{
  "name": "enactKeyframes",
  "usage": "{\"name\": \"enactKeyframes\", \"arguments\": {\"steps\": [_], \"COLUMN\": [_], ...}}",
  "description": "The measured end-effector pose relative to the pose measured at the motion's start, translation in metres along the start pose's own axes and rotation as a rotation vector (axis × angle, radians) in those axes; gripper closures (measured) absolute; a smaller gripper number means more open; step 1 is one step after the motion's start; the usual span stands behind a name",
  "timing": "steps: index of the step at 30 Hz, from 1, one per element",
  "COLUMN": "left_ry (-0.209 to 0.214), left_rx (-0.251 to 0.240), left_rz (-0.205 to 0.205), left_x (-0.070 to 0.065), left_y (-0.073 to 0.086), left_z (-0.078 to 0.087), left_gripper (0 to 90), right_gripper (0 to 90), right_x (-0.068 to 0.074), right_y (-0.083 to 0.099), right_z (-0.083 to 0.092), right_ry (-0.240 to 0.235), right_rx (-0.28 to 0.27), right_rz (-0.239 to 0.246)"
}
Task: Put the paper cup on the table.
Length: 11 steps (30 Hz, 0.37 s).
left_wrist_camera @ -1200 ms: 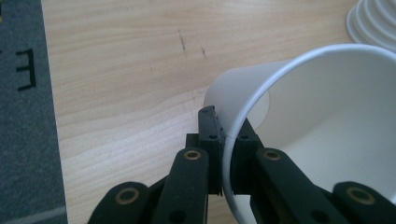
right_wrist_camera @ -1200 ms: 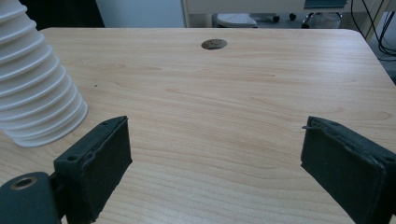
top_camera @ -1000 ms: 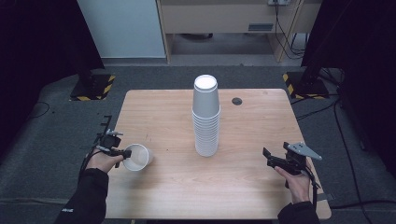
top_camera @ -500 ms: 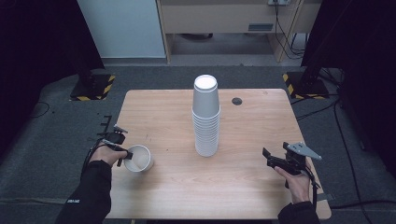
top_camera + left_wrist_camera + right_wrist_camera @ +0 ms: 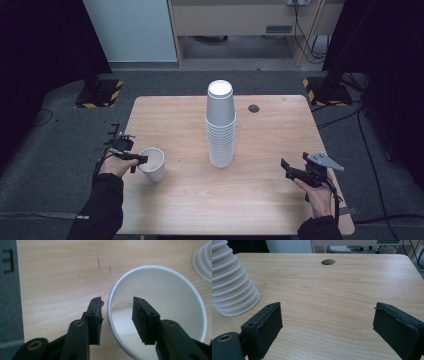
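Note:
A single white paper cup [image 5: 154, 167] stands upright, mouth up, at the left side of the wooden table [image 5: 200, 205]. My left gripper [image 5: 141, 160] is open and straddles the cup's near rim. In the left gripper view one jaw sits outside the cup [image 5: 170, 297] and the other inside it, with a gap to the wall; the gripper [image 5: 117, 305] is not clamped. A tall stack of upside-down white cups [image 5: 220, 125] stands mid-table. My right gripper [image 5: 285, 169] rests low at the right front, open wide [image 5: 327, 315] and empty, with the stack [image 5: 232, 285] ahead to its left.
A small dark round grommet [image 5: 254, 108] is set in the table at the back right, also visible as the grommet [image 5: 328, 262] in the right gripper view. The stack's base [image 5: 203, 262] lies just beyond the single cup. Dark floor surrounds the table.
My left hand and the cup have shifted slightly to the right, further onto the table. The right gripper has stayed still.

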<state>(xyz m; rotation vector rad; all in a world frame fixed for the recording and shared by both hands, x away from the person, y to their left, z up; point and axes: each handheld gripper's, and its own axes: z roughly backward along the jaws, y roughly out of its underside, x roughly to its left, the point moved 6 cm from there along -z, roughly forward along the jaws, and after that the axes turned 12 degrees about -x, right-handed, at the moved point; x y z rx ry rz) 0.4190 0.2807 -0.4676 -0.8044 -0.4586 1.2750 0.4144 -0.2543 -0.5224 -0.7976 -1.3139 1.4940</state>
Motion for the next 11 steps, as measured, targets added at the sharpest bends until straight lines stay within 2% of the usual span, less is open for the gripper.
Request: {"name": "enactKeyframes", "arguments": {"steps": [1, 2, 4, 7, 9, 11], "left_ry": [0.014, 0.027, 0.033, 0.052, 0.068, 0.083], "left_rx": [-0.039, -0.086, -0.196, -0.359, -0.458, -0.523], "left_rz": [0.003, -0.008, -0.01, -0.001, -0.008, -0.012], "left_x": [0.0, -0.001, -0.001, -0.002, -0.006, -0.009], "left_y": [-0.001, -0.003, -0.006, -0.011, -0.013, -0.012], "left_z": [0.003, 0.005, 0.009, 0.018, 0.025, 0.033], "left_gripper": [45.6, 46.2, 35.9, 28.5, 26.9, 24.2], "right_gripper": [8.9, 8.8, 8.8, 8.8, 8.7, 8.7], "right_x": [0.0, 0.0, -0.001, -0.002, -0.002, -0.002], "right_y": [0.0, 0.0, 0.0, 0.0, 0.0, 0.0], "right_z": [0.0, 0.0, 0.0, 0.0, 0.0, 0.0], "right_ry": [-0.001, 0.0, 0.001, 0.005, 0.006, 0.006], "right_rx": [-0.002, -0.002, -0.002, -0.003, -0.003, -0.002], "right_rz": [0.0, 0.0, 0.0, -0.001, -0.001, -0.005]}}
